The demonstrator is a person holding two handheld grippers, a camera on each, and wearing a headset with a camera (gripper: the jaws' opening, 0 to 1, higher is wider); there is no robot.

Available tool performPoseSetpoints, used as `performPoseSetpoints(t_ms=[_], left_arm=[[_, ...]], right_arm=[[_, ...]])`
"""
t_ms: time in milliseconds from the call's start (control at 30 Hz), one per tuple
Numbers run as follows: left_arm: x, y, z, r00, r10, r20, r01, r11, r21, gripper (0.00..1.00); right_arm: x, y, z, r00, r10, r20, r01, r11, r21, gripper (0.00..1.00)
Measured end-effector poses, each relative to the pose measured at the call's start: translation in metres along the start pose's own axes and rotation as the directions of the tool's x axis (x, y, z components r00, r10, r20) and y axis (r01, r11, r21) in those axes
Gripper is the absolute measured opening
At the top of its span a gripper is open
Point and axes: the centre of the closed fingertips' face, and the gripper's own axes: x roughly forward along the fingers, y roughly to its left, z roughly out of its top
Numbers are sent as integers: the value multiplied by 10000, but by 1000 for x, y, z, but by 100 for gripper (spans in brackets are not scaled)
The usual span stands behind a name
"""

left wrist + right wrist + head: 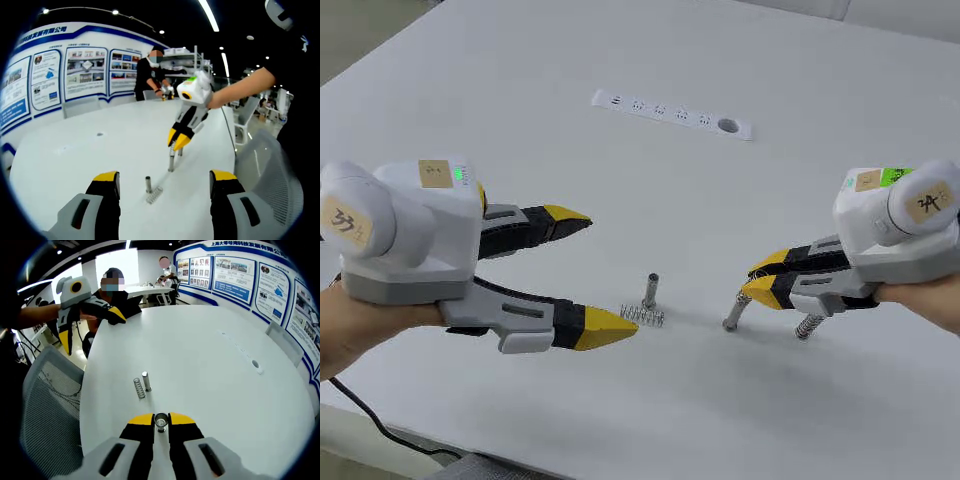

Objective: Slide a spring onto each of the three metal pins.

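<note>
The left gripper (613,275) is held wide; the slanted pin (735,312) clamped in the right gripper (747,282) may be levered loose by the table (620,420).

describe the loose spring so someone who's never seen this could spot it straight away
On the white table, look between the two grippers, near the left gripper's lower yellow jaw tip. A short pin stands upright there, and the spring lies flat beside its foot. The other spring, by the right gripper, is already round a second pin; this one lies bare.
</note>
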Motion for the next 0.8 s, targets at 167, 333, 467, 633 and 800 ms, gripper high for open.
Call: performPoseSetpoints(t_ms=[167,333,467,633,800], left_arm=[[-1,1,-3,10000,44,-56,-45,10000,-67,74],[-1,1,-4,10000,60,-67,-61,9999,-105,74],[-2,2,-7,9999,59,-121,-60,9999,-139,74],[-3,4,-10,9998,101,-193,-105,9997,-203,74],[-5,4,-9,9998,125,-150,-129,9996,-270,74]], right_arm=[[4,1,-4,9998,13,-195,-13,10000,-48,11],[12,1,-10,9991,-60,-428,56,9999,-108,11],[20,1,-17,9976,-75,-686,63,9998,-169,12],[29,3,-27,9939,-51,-1106,14,9994,-339,12],[36,4,-33,9917,-121,-1277,45,9982,-592,12]])
